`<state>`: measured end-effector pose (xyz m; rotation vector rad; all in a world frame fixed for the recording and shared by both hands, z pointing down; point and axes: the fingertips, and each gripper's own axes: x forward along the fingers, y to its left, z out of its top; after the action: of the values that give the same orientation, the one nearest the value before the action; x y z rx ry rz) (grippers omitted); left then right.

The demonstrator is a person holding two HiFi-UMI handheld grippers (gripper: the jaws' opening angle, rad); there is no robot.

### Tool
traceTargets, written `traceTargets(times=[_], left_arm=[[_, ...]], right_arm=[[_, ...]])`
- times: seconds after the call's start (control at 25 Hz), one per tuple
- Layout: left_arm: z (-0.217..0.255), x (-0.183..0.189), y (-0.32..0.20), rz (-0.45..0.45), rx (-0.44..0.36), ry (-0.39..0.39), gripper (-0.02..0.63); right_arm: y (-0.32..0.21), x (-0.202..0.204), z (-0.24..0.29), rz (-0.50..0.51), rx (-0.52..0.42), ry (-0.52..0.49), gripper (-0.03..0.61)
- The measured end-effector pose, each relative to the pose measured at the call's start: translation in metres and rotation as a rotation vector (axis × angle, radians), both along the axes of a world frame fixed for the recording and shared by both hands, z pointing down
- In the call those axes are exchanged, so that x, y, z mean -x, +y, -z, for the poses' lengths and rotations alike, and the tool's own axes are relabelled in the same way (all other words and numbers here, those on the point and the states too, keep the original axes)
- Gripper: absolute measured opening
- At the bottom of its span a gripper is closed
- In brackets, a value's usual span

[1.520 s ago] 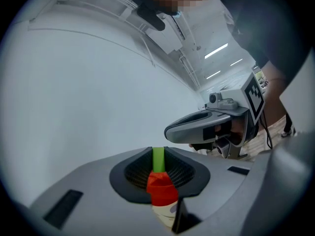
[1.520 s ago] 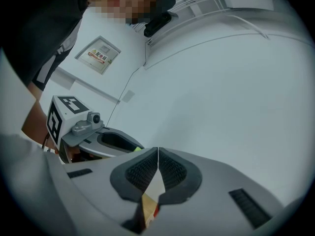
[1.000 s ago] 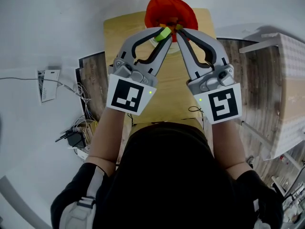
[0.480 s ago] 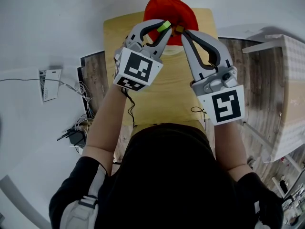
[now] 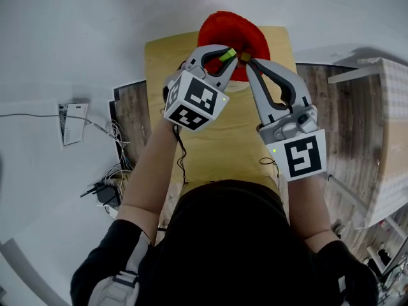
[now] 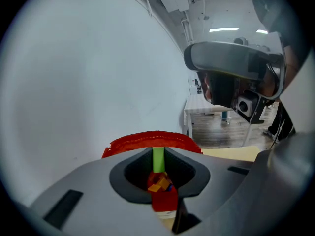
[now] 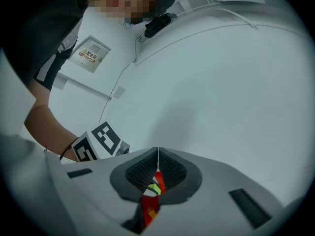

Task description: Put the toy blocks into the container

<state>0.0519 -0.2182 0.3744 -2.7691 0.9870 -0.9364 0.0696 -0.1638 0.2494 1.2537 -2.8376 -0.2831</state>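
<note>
Left claw point(image 5: 224, 53): narrow, clamped on green block point(image 6: 158, 159) over near rim of red container point(image 5: 220, 24) on the counter point(image 5: 223, 139). Right claw point(image 5: 247, 60): pinched shut beside it. Better to reach past the rim, dip lower, then open slowly.

The left gripper point(image 5: 229, 51) with its block point(image 5: 225, 57) and the right gripper point(image 5: 246, 57) crowded the container's point(image 5: 217, 27) mouth, while the near tabletop point(image 5: 223, 139) between the arms lay open.

We see a matt grey plastic left gripper point(image 5: 231, 52) and right gripper point(image 5: 246, 58), a smooth plastic green block point(image 5: 227, 55), a wooden table point(image 5: 223, 139) and a cloth container point(image 5: 223, 27).
</note>
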Motion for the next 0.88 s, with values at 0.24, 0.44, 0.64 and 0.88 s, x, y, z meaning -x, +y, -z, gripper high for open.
traceTargets(times=[0.24, 0.44, 0.64, 0.88], left_arm=[[-0.0039, -0.0002, -0.0039, 0.002, 0.025, -0.006, 0.268], [-0.0048, 0.0005, -0.0012, -0.006, 0.042, 0.010, 0.298], [-0.0049, 0.0001, -0.0016, -0.011, 0.046, 0.020, 0.298], [-0.0038, -0.0014, 0.0000, -0.022, 0.043, 0.020, 0.296]], right_arm=[[-0.0035, 0.0006, -0.0025, -0.006, 0.004, 0.005, 0.031], [-0.0038, -0.0005, -0.0024, -0.016, 0.002, 0.005, 0.031], [-0.0042, -0.0014, -0.0024, -0.017, -0.001, 0.010, 0.031], [-0.0029, -0.0028, -0.0032, -0.017, -0.004, 0.013, 0.031]])
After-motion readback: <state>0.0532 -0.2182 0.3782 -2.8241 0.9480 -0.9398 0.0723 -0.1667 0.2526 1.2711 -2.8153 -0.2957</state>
